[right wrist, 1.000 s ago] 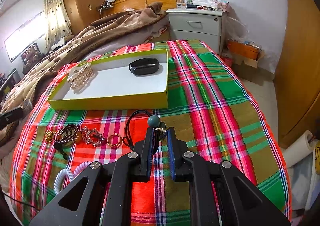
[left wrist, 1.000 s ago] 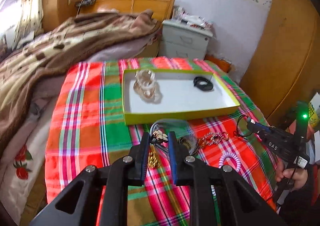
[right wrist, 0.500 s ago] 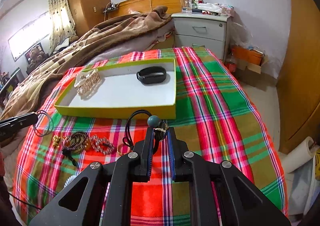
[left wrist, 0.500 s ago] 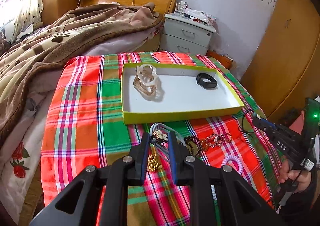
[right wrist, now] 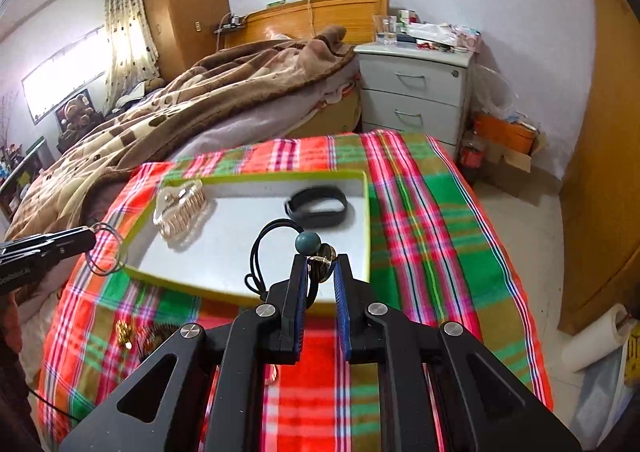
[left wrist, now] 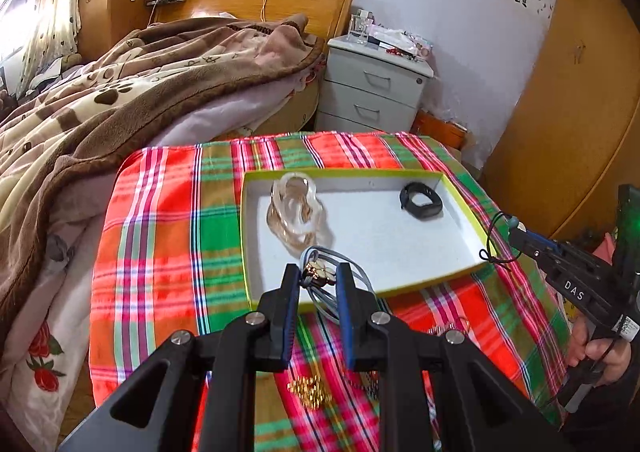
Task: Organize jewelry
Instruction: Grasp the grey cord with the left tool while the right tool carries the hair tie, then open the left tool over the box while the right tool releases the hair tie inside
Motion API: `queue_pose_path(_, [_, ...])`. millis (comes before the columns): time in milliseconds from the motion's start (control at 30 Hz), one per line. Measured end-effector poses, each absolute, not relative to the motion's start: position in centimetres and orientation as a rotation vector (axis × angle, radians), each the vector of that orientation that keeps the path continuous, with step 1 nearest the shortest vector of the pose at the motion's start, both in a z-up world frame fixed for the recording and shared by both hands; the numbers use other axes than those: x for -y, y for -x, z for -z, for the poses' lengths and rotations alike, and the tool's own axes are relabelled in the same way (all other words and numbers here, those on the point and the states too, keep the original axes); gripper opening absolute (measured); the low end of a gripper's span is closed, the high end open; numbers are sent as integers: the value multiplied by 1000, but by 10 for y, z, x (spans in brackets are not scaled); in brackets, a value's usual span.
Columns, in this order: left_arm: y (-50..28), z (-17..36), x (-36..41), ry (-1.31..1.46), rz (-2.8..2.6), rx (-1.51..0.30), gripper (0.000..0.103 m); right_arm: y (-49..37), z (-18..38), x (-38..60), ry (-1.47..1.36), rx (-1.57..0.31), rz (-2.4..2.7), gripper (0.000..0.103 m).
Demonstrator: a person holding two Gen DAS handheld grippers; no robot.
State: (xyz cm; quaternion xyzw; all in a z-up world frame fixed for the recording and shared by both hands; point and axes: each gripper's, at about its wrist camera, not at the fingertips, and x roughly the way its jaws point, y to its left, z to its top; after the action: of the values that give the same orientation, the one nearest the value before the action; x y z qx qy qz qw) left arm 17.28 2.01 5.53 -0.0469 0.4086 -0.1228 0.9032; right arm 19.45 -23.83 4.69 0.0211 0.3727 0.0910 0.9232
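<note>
Already both grippers carry pieces over the tray's (left wrist: pixel 472 272) near rim: the left gripper (left wrist: pixel 319 277) pinches a grey cord piece (left wrist: pixel 320 272), the right gripper (right wrist: pixel 320 266) a black cord with a bead (right wrist: pixel 307 243). Dangling loops could, I judge, snag that rim; the white floor between clear hair claw (left wrist: pixel 296 208) and black band (left wrist: pixel 421 205) looks free, though blur hides detail.

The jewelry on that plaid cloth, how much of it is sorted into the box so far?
Done: a clear hair claw and a black band lie in the yellow-rimmed box. In hand: the left gripper grips a grey cord piece, the right gripper a black cord with a teal bead. Left: gold pieces on the cloth.
</note>
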Motion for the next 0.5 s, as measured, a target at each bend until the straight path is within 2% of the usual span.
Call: queue_pose_path(500, [-206,-31,-17,122,243,-903,19,-285,-39,185,-8,-847,-340,14])
